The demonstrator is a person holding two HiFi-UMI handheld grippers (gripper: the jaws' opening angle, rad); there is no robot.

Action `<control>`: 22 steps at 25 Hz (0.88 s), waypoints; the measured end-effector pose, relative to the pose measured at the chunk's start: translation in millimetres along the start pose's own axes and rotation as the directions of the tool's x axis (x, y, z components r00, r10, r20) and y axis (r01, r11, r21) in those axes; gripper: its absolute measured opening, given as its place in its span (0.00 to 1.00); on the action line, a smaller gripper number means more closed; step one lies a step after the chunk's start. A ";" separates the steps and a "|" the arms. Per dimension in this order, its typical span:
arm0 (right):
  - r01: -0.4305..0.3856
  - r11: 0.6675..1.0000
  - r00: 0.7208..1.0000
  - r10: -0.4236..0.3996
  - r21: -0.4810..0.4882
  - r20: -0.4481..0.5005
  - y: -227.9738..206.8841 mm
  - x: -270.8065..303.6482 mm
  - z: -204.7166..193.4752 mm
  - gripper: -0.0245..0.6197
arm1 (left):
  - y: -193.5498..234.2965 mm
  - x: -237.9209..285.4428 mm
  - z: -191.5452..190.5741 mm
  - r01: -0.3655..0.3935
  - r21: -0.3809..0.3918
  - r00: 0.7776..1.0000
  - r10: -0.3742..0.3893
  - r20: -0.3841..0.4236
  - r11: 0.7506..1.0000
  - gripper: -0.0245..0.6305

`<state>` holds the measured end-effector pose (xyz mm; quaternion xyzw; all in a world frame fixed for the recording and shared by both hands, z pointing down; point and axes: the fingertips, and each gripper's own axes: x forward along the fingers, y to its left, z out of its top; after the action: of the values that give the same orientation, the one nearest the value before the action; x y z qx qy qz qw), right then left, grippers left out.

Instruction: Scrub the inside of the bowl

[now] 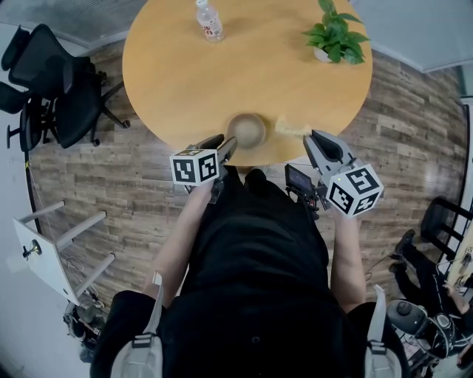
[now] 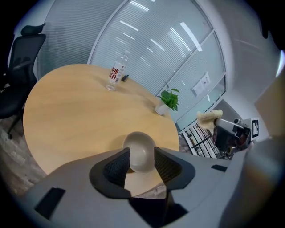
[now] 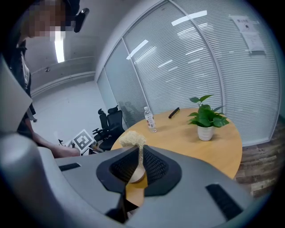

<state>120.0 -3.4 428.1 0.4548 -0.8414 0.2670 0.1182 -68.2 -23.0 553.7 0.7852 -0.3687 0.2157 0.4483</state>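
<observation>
Left gripper [image 2: 141,156], jaws spread, hangs just beside the bowl [image 1: 247,130], next needing a rim grip; right gripper [image 3: 139,153] pinches a scrubber [image 3: 131,139].

Round beige bowl [image 1: 247,130] stands upright near the table [image 1: 185,81] edge.

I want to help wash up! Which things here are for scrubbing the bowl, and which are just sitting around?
For the job: bowl, scrub pad in right gripper, open left gripper.
Just lying about: water bottle, potted plant, office chairs.
</observation>
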 end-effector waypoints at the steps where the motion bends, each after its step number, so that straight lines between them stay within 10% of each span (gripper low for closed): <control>1: 0.001 1.000 1.000 -0.001 0.001 -0.001 -0.7 -0.2 -0.6 0.10 | 3.6 3.0 -4.7 0.004 -0.028 1.000 -0.004 -0.010 1.000 0.30; 10: 0.014 1.000 1.000 -0.014 0.012 -0.014 -4.5 -1.5 -5.5 0.10 | 24.7 19.7 -26.1 0.078 -0.348 0.997 -0.082 0.004 0.934 0.35; 22: 0.036 0.999 0.999 -0.035 0.029 -0.022 -11.2 -6.9 -9.8 0.10 | 39.9 39.2 -35.6 0.029 -0.429 0.998 -0.051 -0.041 0.903 0.30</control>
<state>132.7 2.0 437.0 0.4683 -0.8279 0.2820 0.1254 -74.4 -20.4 619.7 0.6691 -0.3793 0.1404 0.6235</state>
